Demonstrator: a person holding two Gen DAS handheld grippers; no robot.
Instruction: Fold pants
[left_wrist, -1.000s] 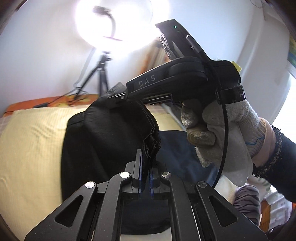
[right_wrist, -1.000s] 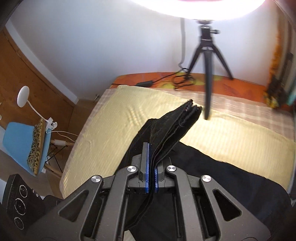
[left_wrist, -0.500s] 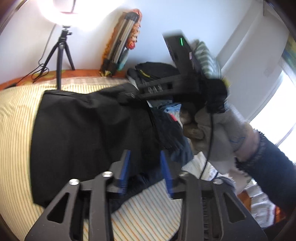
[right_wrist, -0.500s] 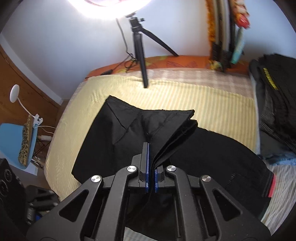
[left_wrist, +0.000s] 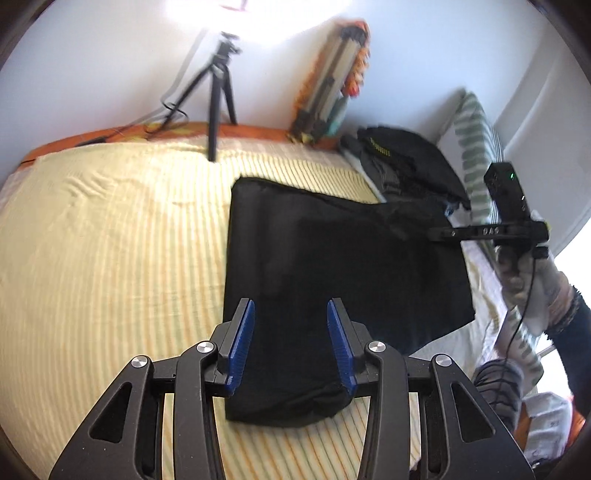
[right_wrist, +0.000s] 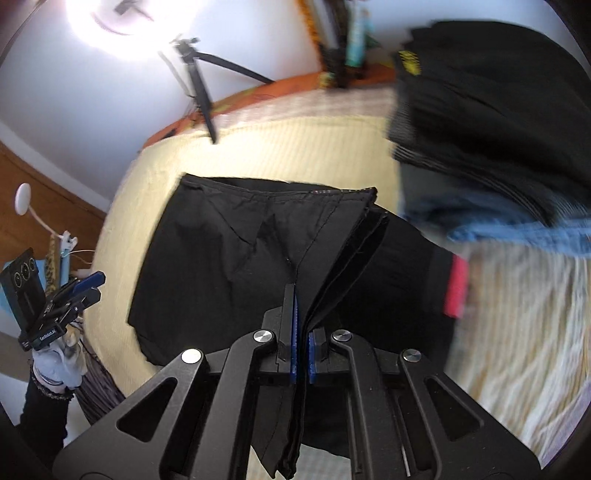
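Observation:
Black pants (left_wrist: 332, 266) lie folded on the yellow striped bed (left_wrist: 110, 258). My left gripper (left_wrist: 290, 343) is open and empty, raised above the near end of the pants. My right gripper (right_wrist: 303, 328) is shut on a layered edge of the pants (right_wrist: 258, 251) and holds it lifted over the rest of the garment. In the left wrist view the right gripper (left_wrist: 434, 233) shows at the far right corner of the pants. In the right wrist view the left gripper (right_wrist: 90, 282) shows at the far left, off the bed edge.
A tripod (left_wrist: 218, 92) with a ring light stands at the head of the bed. A stack of dark folded clothes (left_wrist: 402, 166) and a blue garment (right_wrist: 498, 221) lie at the right of the pants. A red tag (right_wrist: 456, 291) shows on the pants' waistband.
My left gripper has let go of the pants, opened and drawn back. My right gripper, still shut on the fabric, has carried its edge to the right, spreading the fold flat.

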